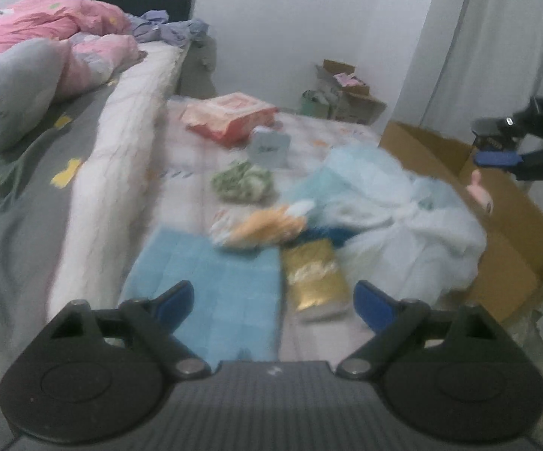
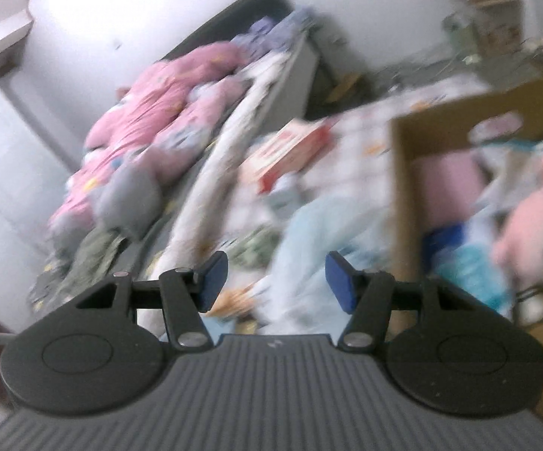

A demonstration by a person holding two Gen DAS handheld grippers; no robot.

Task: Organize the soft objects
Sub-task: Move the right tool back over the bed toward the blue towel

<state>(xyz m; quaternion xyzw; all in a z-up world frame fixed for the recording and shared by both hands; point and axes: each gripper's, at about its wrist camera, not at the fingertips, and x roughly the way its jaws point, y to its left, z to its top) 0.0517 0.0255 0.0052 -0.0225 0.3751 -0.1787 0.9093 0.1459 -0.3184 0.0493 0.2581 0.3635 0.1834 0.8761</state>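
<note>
Blue pads of left gripper stand wide apart w/ nothing between, above a light-blue towel and gold packet on the low mattress. Right gripper is also released, empty, beside the cardboard box w/ a pink plush toy inside. Pale blue cloth lies near the box.

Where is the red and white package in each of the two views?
Left wrist view: the red and white package lies upper centre, on the low mattress.
Right wrist view: centre, blurred, left of the cardboard box.
Shared landmark: the pink quilt on the bed.
</note>
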